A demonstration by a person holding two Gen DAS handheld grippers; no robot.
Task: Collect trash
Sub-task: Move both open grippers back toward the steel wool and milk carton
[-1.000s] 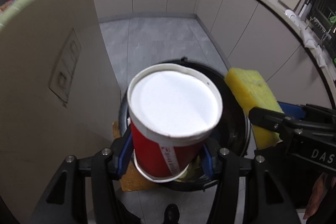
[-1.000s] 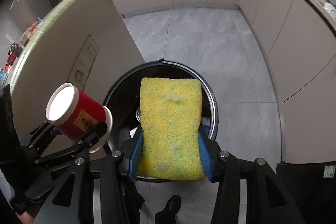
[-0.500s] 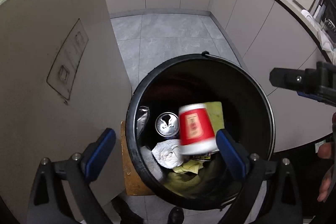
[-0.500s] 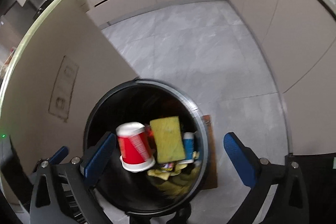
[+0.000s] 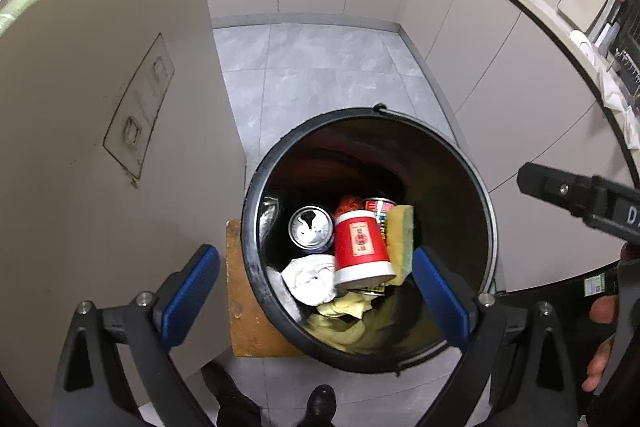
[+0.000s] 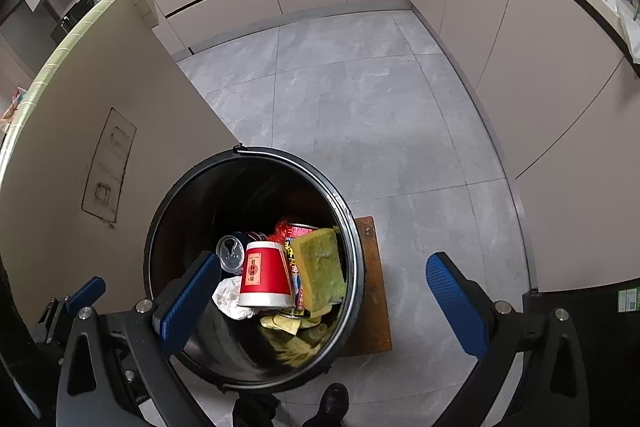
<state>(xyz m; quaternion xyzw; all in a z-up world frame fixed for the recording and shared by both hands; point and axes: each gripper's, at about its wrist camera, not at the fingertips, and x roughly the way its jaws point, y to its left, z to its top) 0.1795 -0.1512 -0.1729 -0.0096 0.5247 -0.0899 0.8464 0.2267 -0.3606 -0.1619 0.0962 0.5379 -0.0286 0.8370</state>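
Observation:
A black round trash bin point(image 5: 490, 211) point(image 6: 354, 227) stands on the floor below both grippers. Inside it a red paper cup point(image 5: 360, 247) point(image 6: 265, 277) lies upside down, and a yellow sponge point(image 5: 401, 243) point(image 6: 322, 269) leans beside it on its right. Cans point(image 5: 311, 229), crumpled paper point(image 5: 310, 277) and yellow wrappers point(image 5: 344, 319) lie around them. My left gripper point(image 5: 316, 297) is open and empty above the bin. My right gripper point(image 6: 324, 301) is open and empty above the bin's right rim.
A beige cabinet side panel point(image 5: 100, 147) point(image 6: 80, 163) stands close on the left of the bin. A brown board point(image 5: 248, 311) point(image 6: 372, 283) lies under the bin. Grey floor tiles point(image 6: 360, 107) stretch ahead, bounded by kitchen cabinets point(image 6: 520, 67). A shoe point(image 5: 322, 401) shows at the bottom.
Both grippers opened over the bin. The red cup and the yellow sponge dropped from them and came to rest among the trash inside.

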